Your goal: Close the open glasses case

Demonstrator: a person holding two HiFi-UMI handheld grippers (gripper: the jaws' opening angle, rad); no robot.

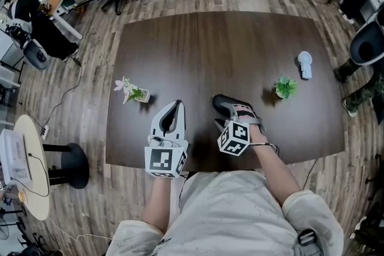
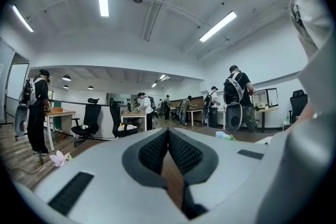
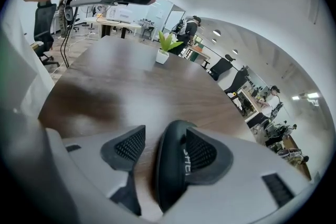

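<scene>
Looking down on a big dark wooden table (image 1: 210,51), with the person standing at its near edge and holding one set of tongs in each hand. The left tongs (image 2: 168,136) are clenched tight with nothing between them, pointing out level over the near edge, left of the middle. The right tongs (image 3: 165,145) are tilted down at the table and sit released around the black glasses case (image 3: 168,176). One pad is right up against the case, and the other has a strip of bare wood showing between it and the case. The case lies near the near edge, about the middle. Can't tell if its lid is fully down.

Smaller stuff: a little pot of white flowers (image 1: 133,92) toward the left edge, a small green plant (image 1: 284,87) toward the right edge, and a pale bluish thing (image 1: 305,64) just behind it by the right edge.
</scene>
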